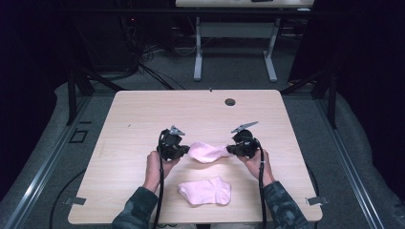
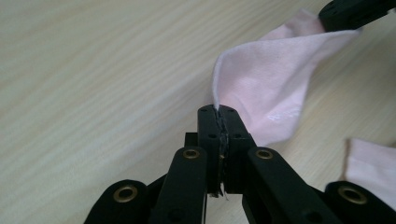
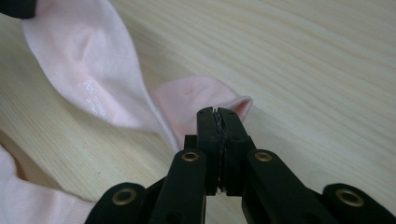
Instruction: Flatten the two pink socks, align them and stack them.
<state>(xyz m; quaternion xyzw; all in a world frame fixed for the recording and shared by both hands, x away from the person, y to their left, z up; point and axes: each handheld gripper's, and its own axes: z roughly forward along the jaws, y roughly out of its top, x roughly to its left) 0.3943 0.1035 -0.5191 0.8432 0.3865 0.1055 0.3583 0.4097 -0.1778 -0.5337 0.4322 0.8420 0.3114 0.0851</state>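
stretching between the two grippers, a soft pale pink cotton sock (image 1: pixel 208 152) hangs just above the light wooden table (image 1: pixel 143 114), near the middle of its front half. the left gripper (image 1: pixel 184 151) is clenched on one end of this sock: in the left gripper view its black jaws are pressed flat together with the thin pink edge pinched between them (image 2: pixel 219 112), and the fabric (image 2: pixel 266 84) rises away from them in a loose fold toward the other gripper (image 2: pixel 355 11) at the top right corner. the right gripper (image 1: pixel 231 150) is likewise clamped on the opposite end; in the right gripper view its jaws meet with the cloth caught between them (image 3: pixel 218 114), and the sock (image 3: pixel 88 60), bearing small white printed lettering, sags toward the tabletop. a second pale pink sock (image 1: pixel 205 191) lies flat on the table nearer the person, just in front of the held one and apart from it. the person's hands (image 1: pixel 155 164) grip the tools from below, camouflage-patterned sleeves (image 1: pixel 282 205) showing at the bottom edge of the high view.
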